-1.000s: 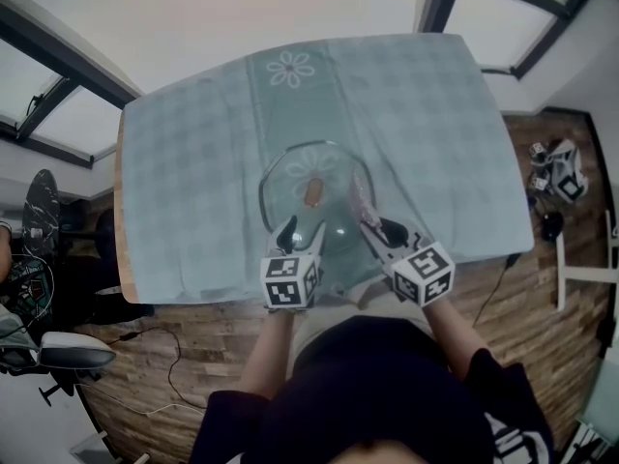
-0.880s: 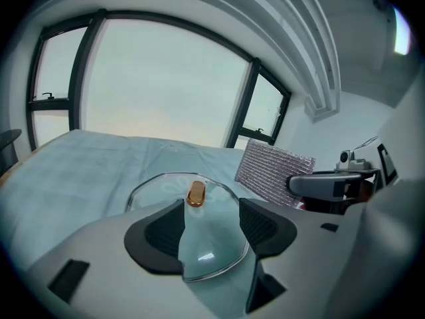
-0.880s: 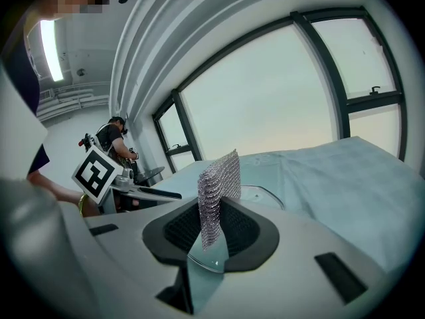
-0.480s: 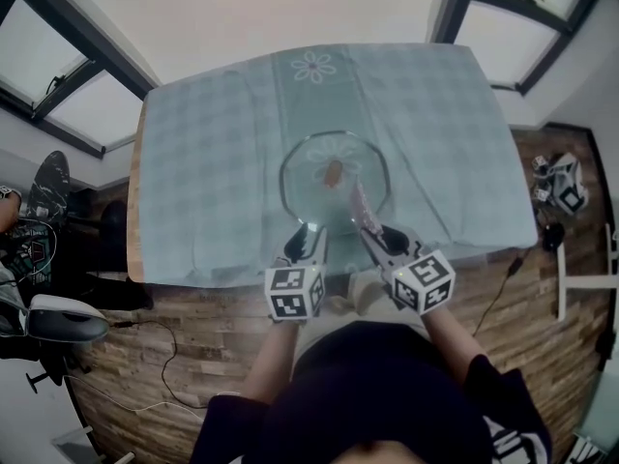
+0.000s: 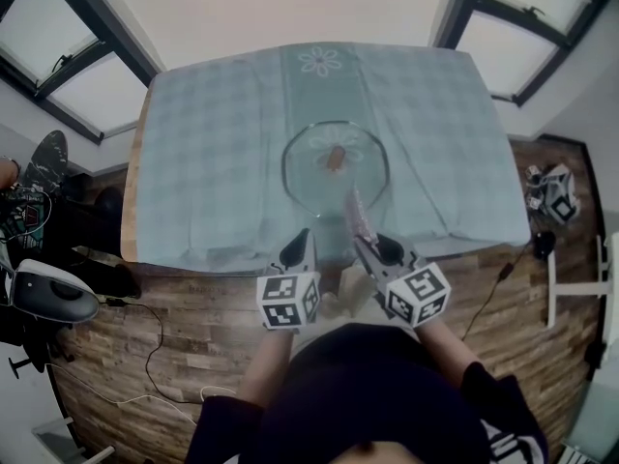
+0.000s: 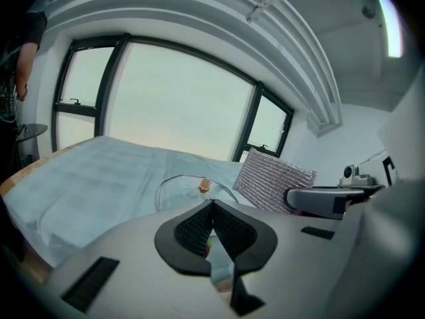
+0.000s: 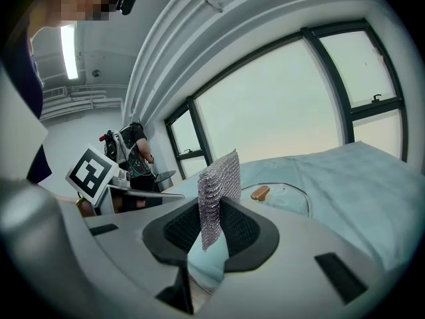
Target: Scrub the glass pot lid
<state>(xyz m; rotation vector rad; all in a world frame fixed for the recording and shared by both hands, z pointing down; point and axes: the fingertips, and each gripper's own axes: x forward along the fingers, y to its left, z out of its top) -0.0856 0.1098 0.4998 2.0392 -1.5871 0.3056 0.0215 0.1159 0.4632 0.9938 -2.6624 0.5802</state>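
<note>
The glass pot lid (image 5: 335, 177) with its brown knob (image 5: 336, 158) lies flat on the blue tablecloth, ahead of both grippers. My left gripper (image 5: 300, 244) hangs over the table's near edge, short of the lid; its jaws have just been closing and now meet with nothing between them. My right gripper (image 5: 366, 243) is beside it, shut on a silver mesh scrubbing cloth (image 5: 355, 211) that stands up from the jaws. The left gripper view shows the lid (image 6: 189, 189) and the mesh cloth (image 6: 273, 180). In the right gripper view, the mesh cloth (image 7: 216, 195) partly hides the lid (image 7: 282, 195).
The pale blue checked tablecloth (image 5: 213, 162) covers the table, and its near edge hangs just under the grippers. A wooden floor lies below. An office chair (image 5: 48, 300) stands at the left. Small equipment (image 5: 553, 197) lies on the floor at the right. Windows line the far walls.
Both grippers have drawn back from the lid toward the table's near edge. The left jaws, open at the lid's near rim before, have closed. The mesh cloth has left the lid.
</note>
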